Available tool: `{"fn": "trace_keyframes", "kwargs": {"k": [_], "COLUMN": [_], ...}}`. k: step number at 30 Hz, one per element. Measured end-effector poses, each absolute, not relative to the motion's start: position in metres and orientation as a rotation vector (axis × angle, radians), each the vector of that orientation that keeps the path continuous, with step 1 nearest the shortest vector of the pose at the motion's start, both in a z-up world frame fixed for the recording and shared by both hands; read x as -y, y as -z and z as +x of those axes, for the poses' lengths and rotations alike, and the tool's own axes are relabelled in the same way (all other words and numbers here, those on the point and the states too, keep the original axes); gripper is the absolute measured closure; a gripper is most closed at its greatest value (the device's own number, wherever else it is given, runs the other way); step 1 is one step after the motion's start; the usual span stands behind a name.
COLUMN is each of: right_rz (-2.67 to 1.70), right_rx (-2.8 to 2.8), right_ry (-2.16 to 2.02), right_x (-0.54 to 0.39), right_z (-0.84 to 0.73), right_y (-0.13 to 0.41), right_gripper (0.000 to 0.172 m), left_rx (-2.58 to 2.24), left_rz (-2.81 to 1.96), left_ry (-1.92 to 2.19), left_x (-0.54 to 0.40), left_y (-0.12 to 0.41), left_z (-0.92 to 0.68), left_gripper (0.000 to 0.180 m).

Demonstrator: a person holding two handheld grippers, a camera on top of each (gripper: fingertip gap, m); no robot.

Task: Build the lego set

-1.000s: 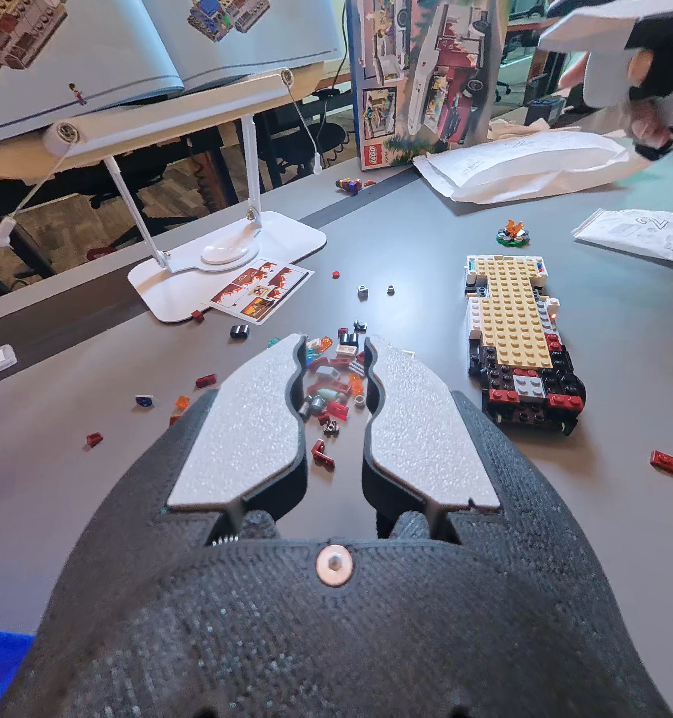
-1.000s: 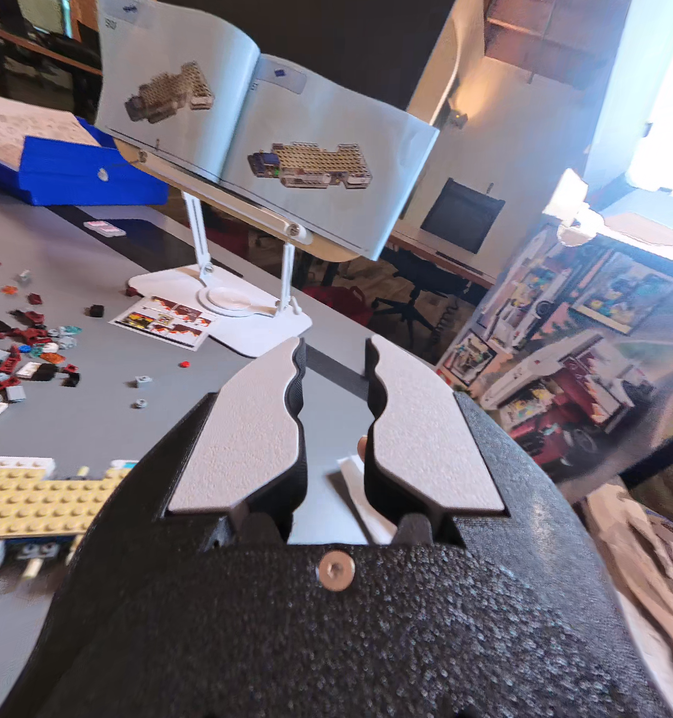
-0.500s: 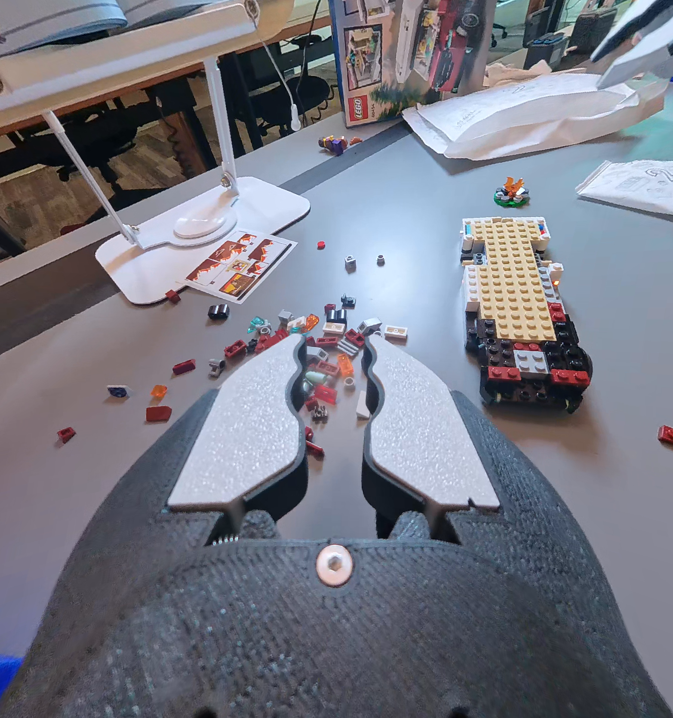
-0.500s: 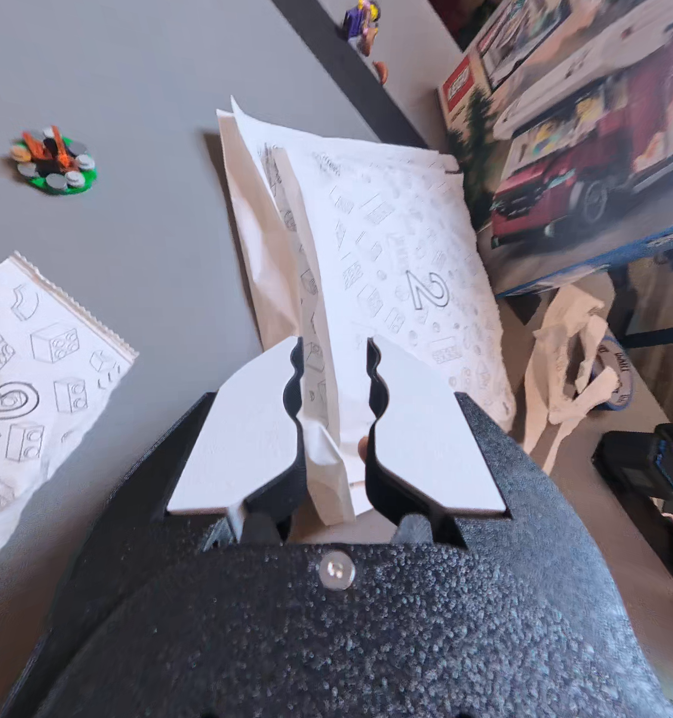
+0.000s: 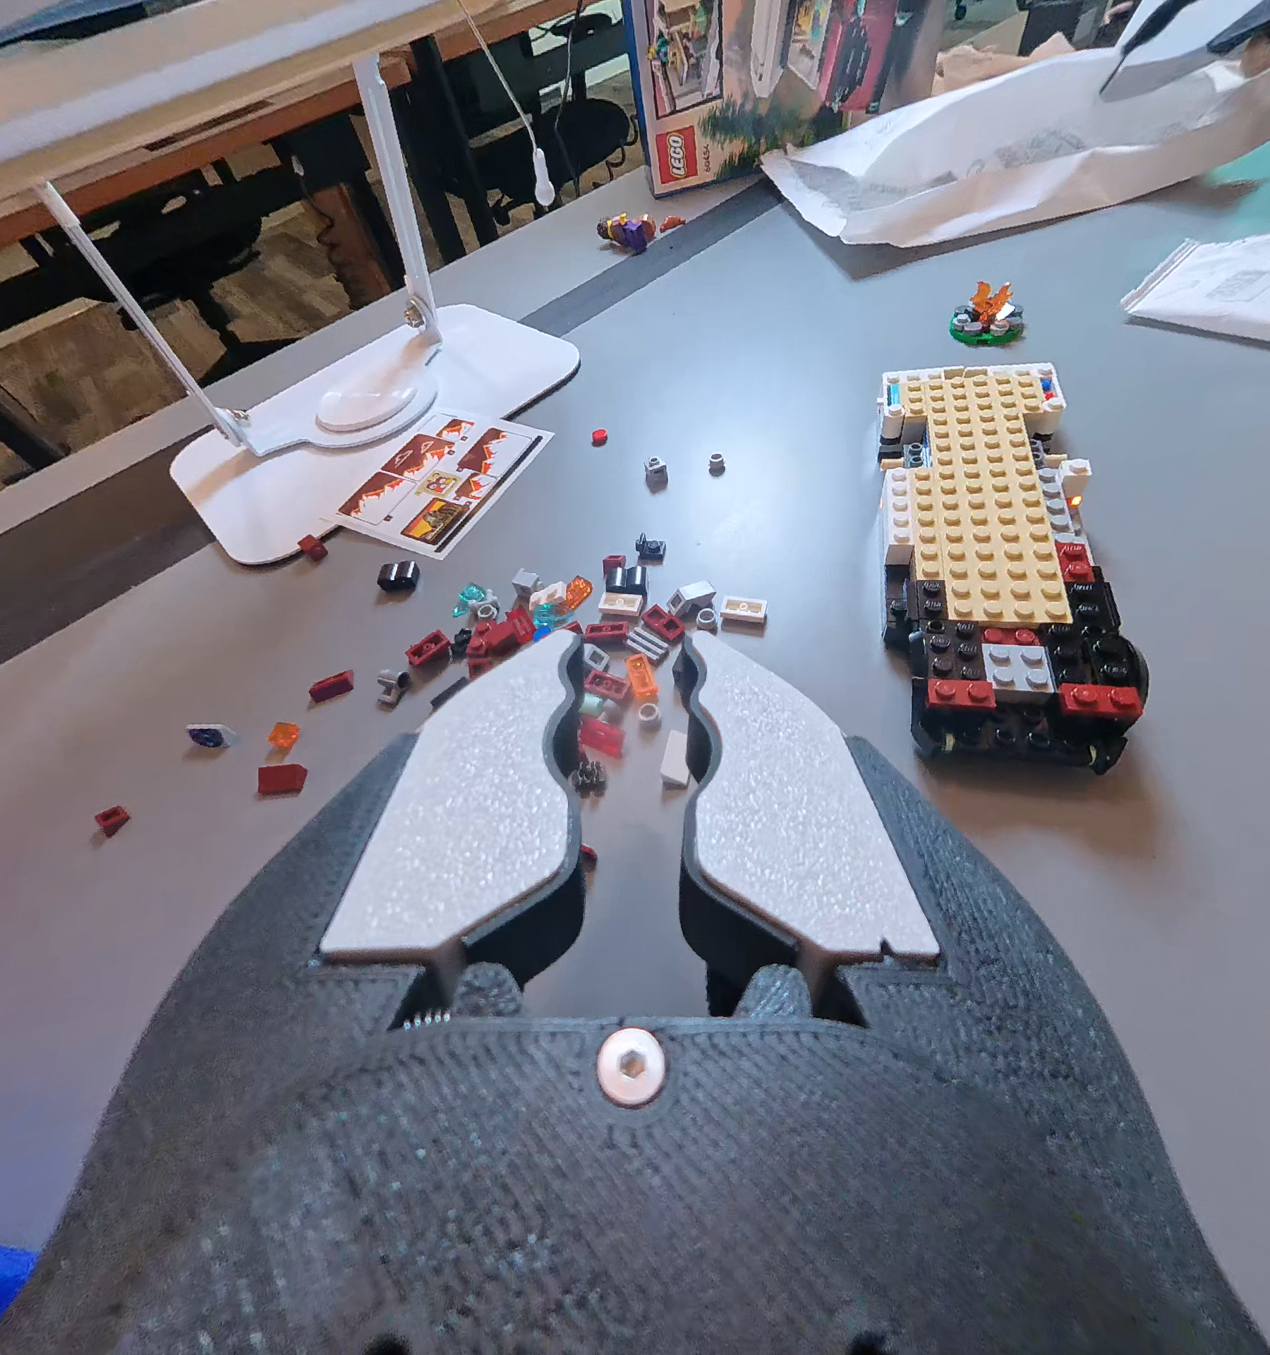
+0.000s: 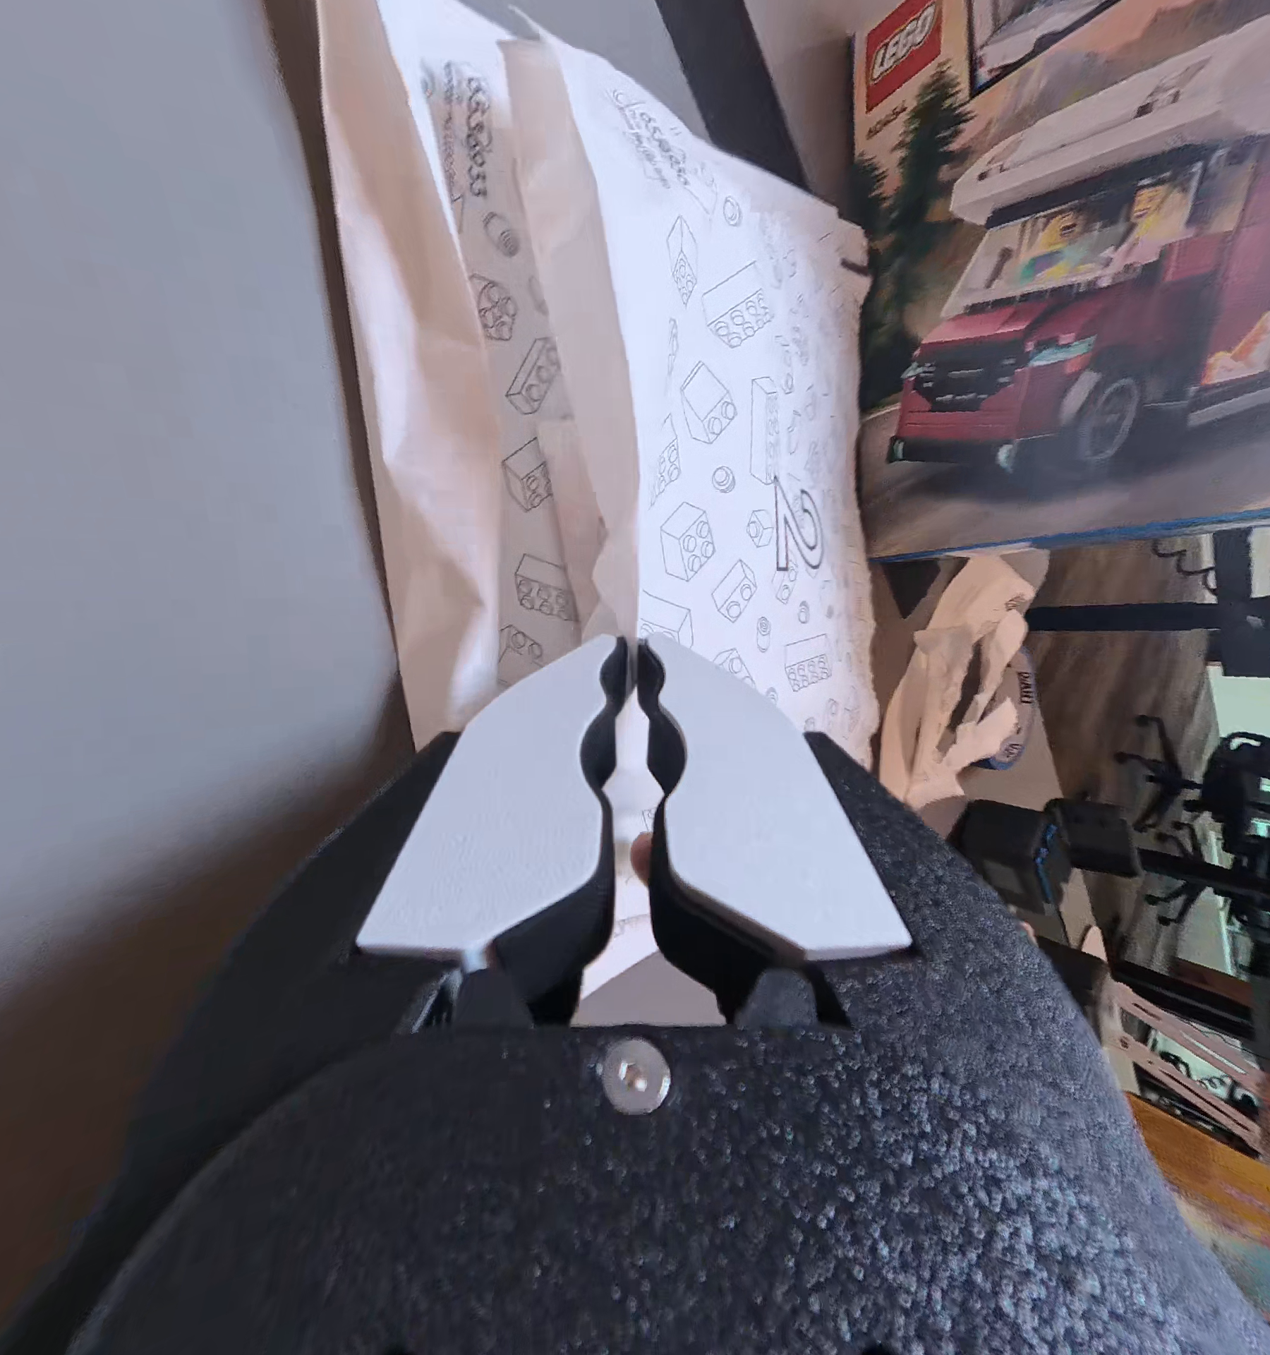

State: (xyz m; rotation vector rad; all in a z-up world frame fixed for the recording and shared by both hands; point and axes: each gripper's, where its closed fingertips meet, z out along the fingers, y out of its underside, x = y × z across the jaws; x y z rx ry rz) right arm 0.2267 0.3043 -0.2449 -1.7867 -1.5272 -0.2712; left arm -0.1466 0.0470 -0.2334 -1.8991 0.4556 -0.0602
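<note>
Grey tabletop (image 5: pixel 727 352) runs across the room, with a white stand (image 5: pixel 368 410) at the far left and a sticker sheet (image 5: pixel 441 484) lying against its base. Right of that lies a scatter of loose bricks (image 5: pixel 603 630), and the left gripper (image 5: pixel 630 652) hangs just above them, its fingers narrowly apart with nothing between the pads. Further right sits a half-built vehicle (image 5: pixel 998 572), its tan plates on and its black and red front end in place, no walls or roof yet. At the far right the right gripper (image 6: pixel 632 649) is pinched on a fold of a white paper bag (image 6: pixel 727 366); the bag looks puffed, but its contents are hidden. Beside it stands a printed box (image 6: pixel 1094 293).
</note>
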Motion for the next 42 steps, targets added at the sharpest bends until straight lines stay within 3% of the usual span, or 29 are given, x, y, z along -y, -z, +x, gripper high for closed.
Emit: {"fn": "trace_keyframes", "kwargs": {"k": [6, 9, 18, 23, 27, 30, 38, 41, 42], "right_rz": [-1.611, -1.612, -1.909, -2.055, -1.862, -1.798, -2.165, -2.253, -2.278], "right_rx": [1.397, 1.455, 1.551, 1.581, 1.499, 1.487, 1.464, 1.498, 1.516], "right_ry": [0.367, 0.378, 0.277, 0.116, -0.143, -0.220, -0.380, -0.400, -0.427], "right_x": [-0.277, -0.227, -0.099, -0.077, -0.112, -0.172, -0.340, -0.357, -0.356], "right_z": [0.243, 0.263, 0.351, 0.363, 0.314, 0.280, 0.238, 0.232, 0.230], "right_y": [0.165, 0.151, 0.226, 0.239, 0.168, 0.150, 0.243, 0.272, 0.278], "right_gripper": [0.171, 0.170, 0.167, 0.146, 0.144, 0.143, 0.129, 0.131, 0.139], "left_rx": [-0.458, -0.482, -0.508, -0.532, -0.527, -0.515, -0.447, -0.429, -0.429], "left_rz": [-1.891, -1.872, -1.826, -1.826, -1.838, -1.849, -1.849, -1.858, -1.861], "left_ry": [0.102, 0.108, 0.174, 0.179, 0.178, 0.191, 0.132, 0.130, 0.133], "left_x": [-0.046, -0.043, -0.036, -0.035, -0.036, -0.037, -0.041, -0.043, -0.043], "left_y": [0.231, 0.227, 0.215, 0.216, 0.219, 0.222, 0.220, 0.221, 0.222], "left_z": [-0.144, -0.141, -0.129, -0.123, -0.123, -0.123, -0.141, -0.146, -0.146], "left_gripper": [0.156, 0.156, 0.156, 0.156, 0.156, 0.156, 0.157, 0.157, 0.157]}}
